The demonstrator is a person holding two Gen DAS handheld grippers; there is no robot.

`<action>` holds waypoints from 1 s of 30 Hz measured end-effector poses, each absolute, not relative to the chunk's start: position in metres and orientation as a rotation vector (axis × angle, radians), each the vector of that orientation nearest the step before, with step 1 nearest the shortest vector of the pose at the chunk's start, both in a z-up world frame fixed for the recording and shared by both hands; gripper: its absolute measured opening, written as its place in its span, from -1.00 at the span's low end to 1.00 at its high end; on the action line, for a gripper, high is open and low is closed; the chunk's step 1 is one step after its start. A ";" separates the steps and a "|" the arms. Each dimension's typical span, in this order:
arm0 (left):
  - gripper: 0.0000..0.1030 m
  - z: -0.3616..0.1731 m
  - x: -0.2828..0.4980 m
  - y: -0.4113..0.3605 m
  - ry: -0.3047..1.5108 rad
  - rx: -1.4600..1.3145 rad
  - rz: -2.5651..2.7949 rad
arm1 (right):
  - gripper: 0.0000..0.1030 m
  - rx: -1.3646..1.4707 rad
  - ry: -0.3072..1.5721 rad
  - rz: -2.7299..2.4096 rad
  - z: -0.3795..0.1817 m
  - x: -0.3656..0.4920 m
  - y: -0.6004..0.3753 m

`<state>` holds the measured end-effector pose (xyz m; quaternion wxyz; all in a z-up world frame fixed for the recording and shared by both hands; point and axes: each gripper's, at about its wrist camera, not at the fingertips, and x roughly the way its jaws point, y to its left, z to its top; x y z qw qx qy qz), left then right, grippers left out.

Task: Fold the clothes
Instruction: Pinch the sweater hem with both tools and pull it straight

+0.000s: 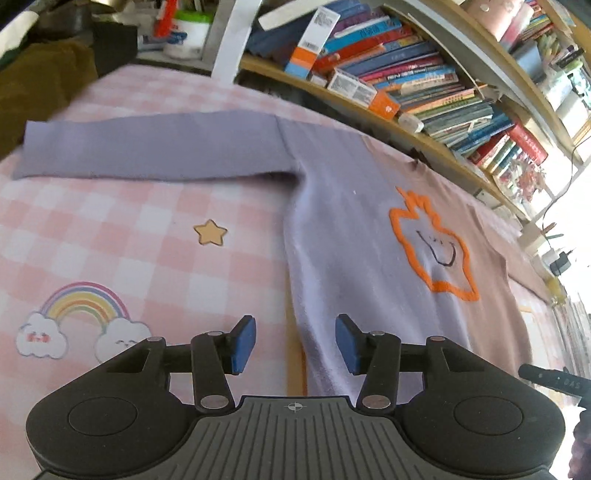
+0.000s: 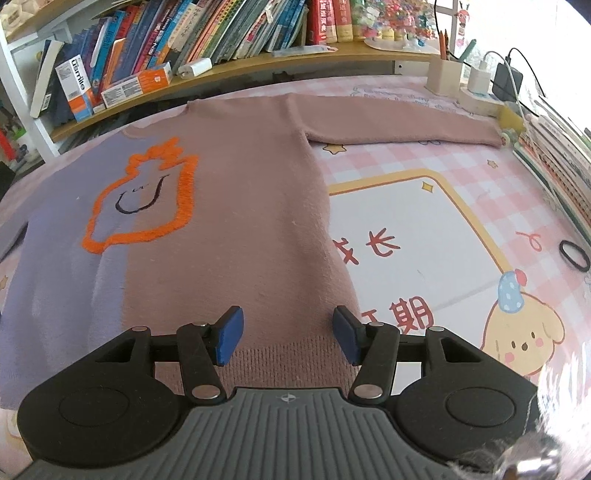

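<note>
A sweater [image 1: 354,229] is spread flat on a pink checked cloth [image 1: 147,229]. It fills the middle of the left wrist view and the middle and left of the right wrist view. One half is purple and the other half is dusty pink. An orange outline shape with a smiling face [image 2: 142,199] is stitched across the middle, where the two colours meet. The purple sleeve [image 1: 147,151] is stretched out toward the upper left of the left wrist view. The pink sleeve [image 2: 399,122] is stretched out toward the upper right of the right wrist view.

The left gripper [image 1: 295,341] is seen at the bottom of its frame, over the purple side edge of the sweater. Its jaws are wide apart and nothing is held. The right gripper [image 2: 288,338] is seen at the bottom of its frame, over the ribbed pink hem. Its jaws are also wide apart and empty.

A rainbow with clouds [image 1: 79,325] and a star [image 1: 210,232] are printed on the cloth. A shelf of books [image 2: 207,33] is seen along the top. A black hair tie [image 2: 574,255] lies at the right edge.
</note>
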<state>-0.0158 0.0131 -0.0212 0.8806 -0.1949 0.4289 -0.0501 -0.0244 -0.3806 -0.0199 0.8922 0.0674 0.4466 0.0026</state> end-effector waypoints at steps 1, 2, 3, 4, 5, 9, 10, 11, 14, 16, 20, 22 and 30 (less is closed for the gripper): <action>-0.07 -0.021 -0.016 0.012 0.895 -0.407 -0.106 | -0.01 0.147 0.928 0.002 -0.021 -0.025 -0.382; -0.07 -0.022 -0.016 0.011 0.897 -0.407 -0.108 | -0.01 0.156 0.929 -0.001 -0.022 -0.025 -0.383; -0.07 -0.022 -0.016 0.011 0.898 -0.408 -0.110 | -0.01 0.161 0.929 -0.002 -0.022 -0.025 -0.384; -0.07 -0.022 -0.016 0.010 0.899 -0.409 -0.112 | -0.01 0.162 0.929 -0.001 -0.022 -0.025 -0.384; -0.09 -0.023 -0.016 0.009 0.901 -0.409 -0.113 | -0.01 0.163 0.929 0.000 -0.022 -0.025 -0.384; -0.26 -0.023 -0.015 0.005 0.906 -0.406 -0.113 | -0.10 0.186 0.927 -0.002 -0.022 -0.026 -0.389; -0.67 -0.025 -0.014 0.005 0.912 -0.410 -0.111 | -0.13 0.195 0.926 -0.003 -0.022 -0.026 -0.390; -0.92 -0.026 -0.013 0.005 0.918 -0.413 -0.110 | -0.17 0.199 0.928 -0.001 -0.023 -0.026 -0.391; -0.92 -0.028 -0.014 0.007 0.919 -0.430 -0.094 | -0.62 0.195 0.934 0.013 -0.024 -0.023 -0.390; -0.92 -0.029 -0.014 0.011 0.914 -0.452 -0.076 | -0.84 0.193 0.931 0.024 -0.025 -0.020 -0.391; -0.92 -0.028 -0.013 0.007 0.913 -0.436 -0.070 | -0.89 0.196 0.917 0.041 -0.027 -0.011 -0.392; -0.92 -0.028 -0.013 0.004 0.914 -0.425 -0.076 | -0.89 0.192 0.913 0.040 -0.028 -0.008 -0.392; -0.92 -0.028 -0.014 0.001 0.912 -0.406 -0.088 | -0.91 0.162 0.893 0.028 -0.029 -0.010 -0.394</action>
